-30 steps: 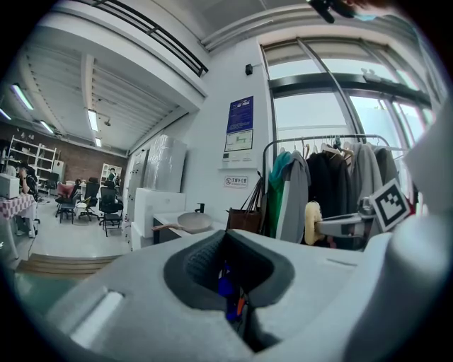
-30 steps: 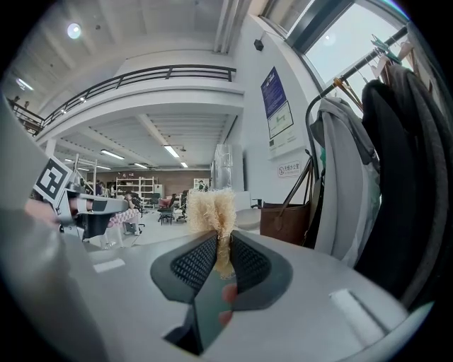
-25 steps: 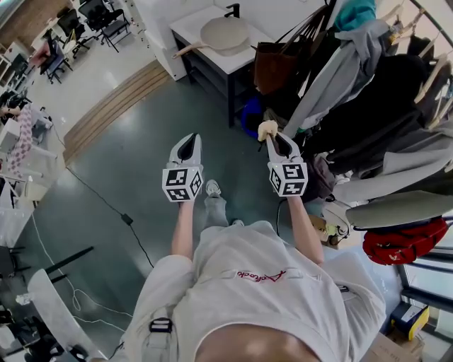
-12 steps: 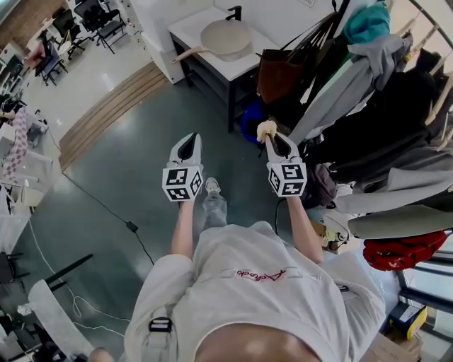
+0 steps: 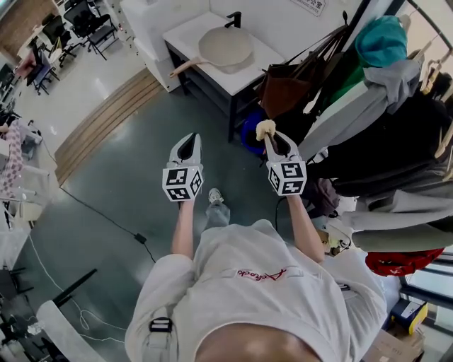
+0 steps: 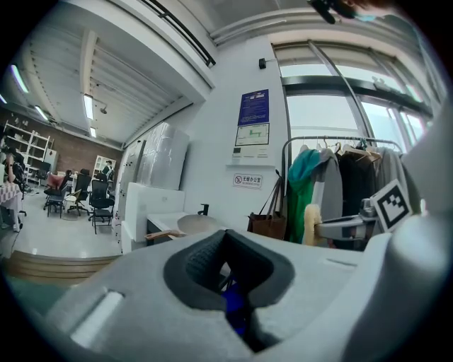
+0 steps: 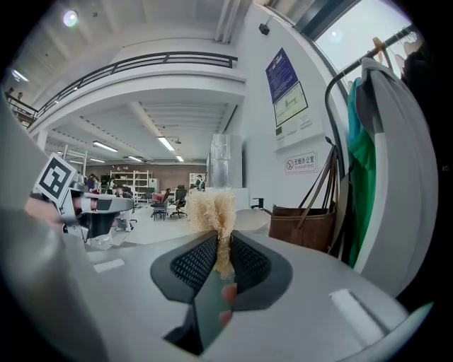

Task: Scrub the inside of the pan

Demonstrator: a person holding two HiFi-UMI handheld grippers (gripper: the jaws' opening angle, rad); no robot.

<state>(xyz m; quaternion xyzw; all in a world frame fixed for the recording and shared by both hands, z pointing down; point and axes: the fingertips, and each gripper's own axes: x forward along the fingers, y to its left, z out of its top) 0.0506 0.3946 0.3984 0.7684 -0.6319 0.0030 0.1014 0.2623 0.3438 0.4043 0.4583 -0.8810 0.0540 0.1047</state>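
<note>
The round beige pan [image 5: 225,46] with a wooden handle [image 5: 182,66] lies on a white table [image 5: 265,53] ahead of me, beside a black tap [image 5: 233,14]. Both grippers are held in the air over the floor, well short of the table. My left gripper [image 5: 188,138] is shut with nothing in it. My right gripper [image 5: 271,138] is shut on a pale fibrous scrubber [image 5: 266,129], whose tuft [image 7: 211,209] sticks out above the dark pads [image 7: 192,263]. In the left gripper view the pan [image 6: 198,224] sits beyond the jaws, and the scrubber [image 6: 312,225] shows at the right.
A clothes rack [image 5: 396,106] with coats and a brown bag [image 5: 287,88] crowds the right side, close to my right arm. A cable [image 5: 106,205] runs over the grey floor at the left. Office chairs [image 5: 92,21] stand far back left.
The person has stepped toward the table, so the pan and rack sit lower and nearer in the head view. Both grippers keep the same pose and grip.
</note>
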